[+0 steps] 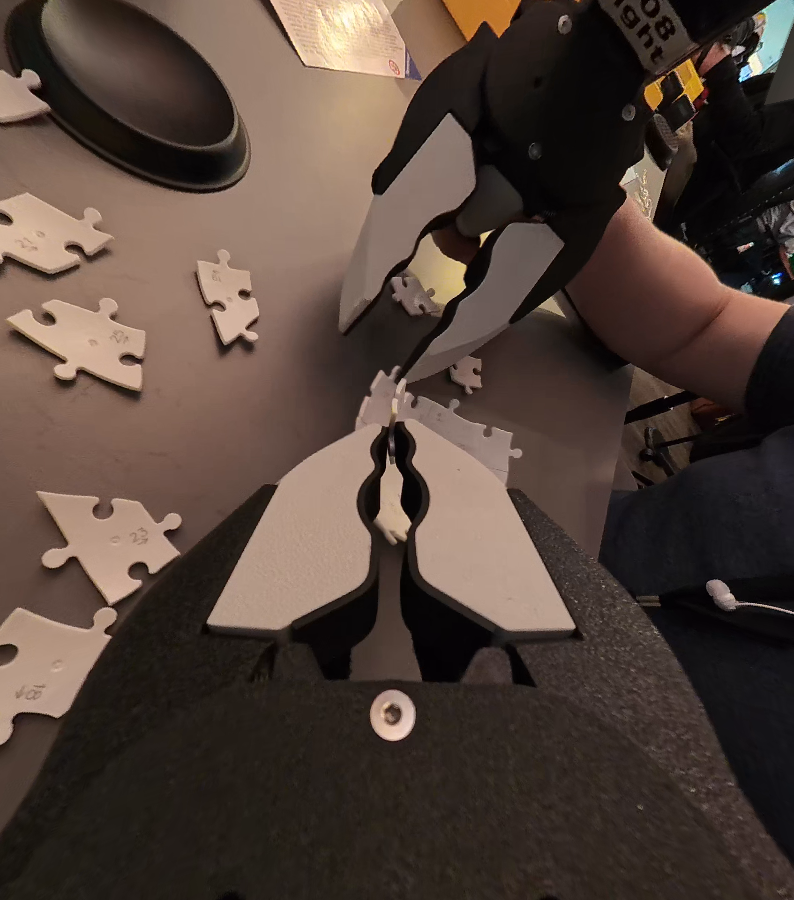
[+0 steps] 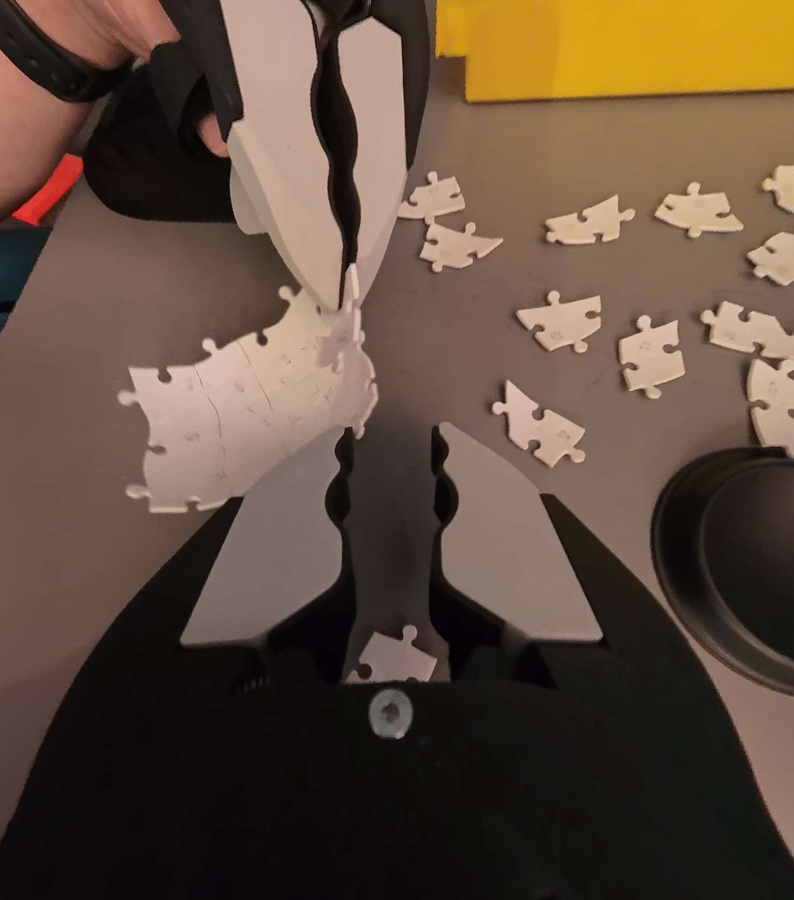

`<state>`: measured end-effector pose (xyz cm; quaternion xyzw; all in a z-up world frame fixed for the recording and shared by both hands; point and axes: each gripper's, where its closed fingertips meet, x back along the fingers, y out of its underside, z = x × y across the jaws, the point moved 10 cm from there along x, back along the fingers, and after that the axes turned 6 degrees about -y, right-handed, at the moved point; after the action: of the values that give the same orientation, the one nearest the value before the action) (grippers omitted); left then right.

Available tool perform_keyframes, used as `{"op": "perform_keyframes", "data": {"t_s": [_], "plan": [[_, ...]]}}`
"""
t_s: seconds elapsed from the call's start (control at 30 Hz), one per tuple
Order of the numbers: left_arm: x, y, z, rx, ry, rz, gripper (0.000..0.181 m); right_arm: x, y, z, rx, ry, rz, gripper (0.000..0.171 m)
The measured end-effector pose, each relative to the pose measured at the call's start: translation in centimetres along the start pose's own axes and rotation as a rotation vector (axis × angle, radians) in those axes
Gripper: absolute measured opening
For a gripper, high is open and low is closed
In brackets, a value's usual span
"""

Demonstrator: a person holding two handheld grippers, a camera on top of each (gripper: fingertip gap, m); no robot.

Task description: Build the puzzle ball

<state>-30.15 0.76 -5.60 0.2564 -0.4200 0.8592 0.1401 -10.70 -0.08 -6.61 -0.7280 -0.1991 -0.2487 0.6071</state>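
Left wrist view, nearest the lens: the left gripper (image 1: 392, 438), black body with pale fingers, jaws clamped on the edge of the shell (image 1: 478, 433), a curved strip of joined white pieces held clear of the worktop (image 1: 288, 195). Left of it, loose pieces (image 1: 88, 341) lie scattered, white side up, each stamped with a small mark. A black dish (image 1: 219, 160) stands beyond them, upper left, with a printed sheet (image 1: 346, 34) farther back. At right, the right gripper (image 1: 370, 336) comes down from above, jaws apart; its lower fingertip touches the shell's top edge just beyond the left jaws.

Right wrist view, left to right: the shell (image 2: 239, 414) hangs in the air, several pieces long and about two rows deep, seams visible, knobs and sockets along its free edges. The left gripper (image 2: 344, 292) grips its upper corner. The right gripper (image 2: 392, 433) sits below with jaws apart and empty, its left fingertip at the shell's lower corner. One piece (image 2: 395, 657) lies on the worktop beneath it. More loose pieces (image 2: 555, 321) spread rightward; the dish (image 2: 677, 535) is at far right, and a yellow box (image 2: 629, 48) behind.

Step in hand, as judged: seating or pressing a piece into the shell. Most pieces remain loose, so the build is early. The next move likely calls for picking a matching piece and aligning knob to socket while the left grip steadies the curve.
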Motion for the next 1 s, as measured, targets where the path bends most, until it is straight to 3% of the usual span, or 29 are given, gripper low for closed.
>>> {"op": "perform_keyframes", "data": {"t_s": [0.23, 0.53, 0.83, 1.0], "plan": [[-0.5, -1.6, 0.2, -0.081, -0.002, 0.0, 0.002, 0.6, 0.6, -0.2, -0.151, -0.129, 0.07, 0.031], [-1.9, -3.6, 0.1, -0.208, -0.017, -0.143, 0.002, -1.5, 0.8, -0.1, -0.235, -0.134, 0.018, 0.031], [-1.8, -2.8, -0.8, -0.144, -0.008, -0.147, 0.002, -2.1, 0.5, 0.1, -0.262, -0.169, 0.006, 0.004], [-1.7, -2.3, -1.2, -0.119, 0.006, -0.139, 0.002, -2.3, 0.5, 0.2, -0.257, -0.168, -0.015, 0.004]]}}
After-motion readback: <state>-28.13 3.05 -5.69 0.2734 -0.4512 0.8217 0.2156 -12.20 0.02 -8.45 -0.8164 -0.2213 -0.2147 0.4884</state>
